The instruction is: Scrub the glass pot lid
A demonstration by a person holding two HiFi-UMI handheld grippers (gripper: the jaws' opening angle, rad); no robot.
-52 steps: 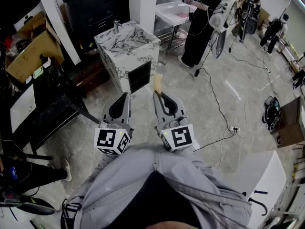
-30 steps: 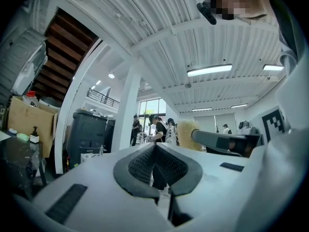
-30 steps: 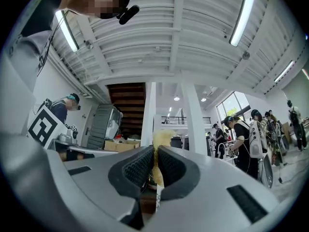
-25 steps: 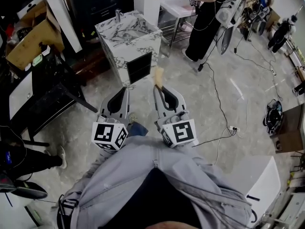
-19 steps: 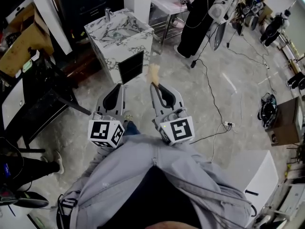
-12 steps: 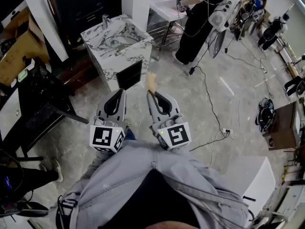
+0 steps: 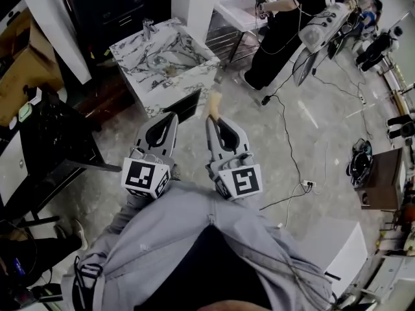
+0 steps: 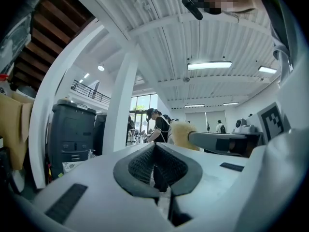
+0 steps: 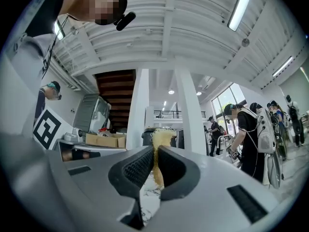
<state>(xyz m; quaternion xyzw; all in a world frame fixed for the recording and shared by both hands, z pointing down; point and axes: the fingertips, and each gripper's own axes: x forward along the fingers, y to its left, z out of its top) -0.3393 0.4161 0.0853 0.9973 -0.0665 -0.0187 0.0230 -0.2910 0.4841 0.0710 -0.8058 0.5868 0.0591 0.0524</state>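
In the head view my two grippers are held side by side in front of the person's grey sleeves, both pointing at a marble-patterned sink unit (image 7: 194, 76) with a faucet (image 7: 149, 26). My right gripper (image 7: 213, 118) is shut on a yellowish sponge (image 7: 213, 103), which sticks out past its tips. The right gripper view shows that sponge (image 9: 161, 141) pinched between the ribbed pads. My left gripper (image 7: 170, 116) is shut with nothing between its jaws (image 8: 155, 146). What lies in the basin is too small to tell, and I cannot make out a glass lid.
A person in black (image 7: 285, 24) works at a white table behind the sink unit. Cables (image 7: 292, 141) trail over the grey floor on the right. A black cart (image 7: 52, 135) and a cardboard box (image 7: 19, 50) stand on the left, and a white cabinet (image 7: 337, 238) at lower right.
Both grippers have been carried forward together across the floor, and the marble sink unit now lies closer to their tips. Their jaws and the sponge look the same.
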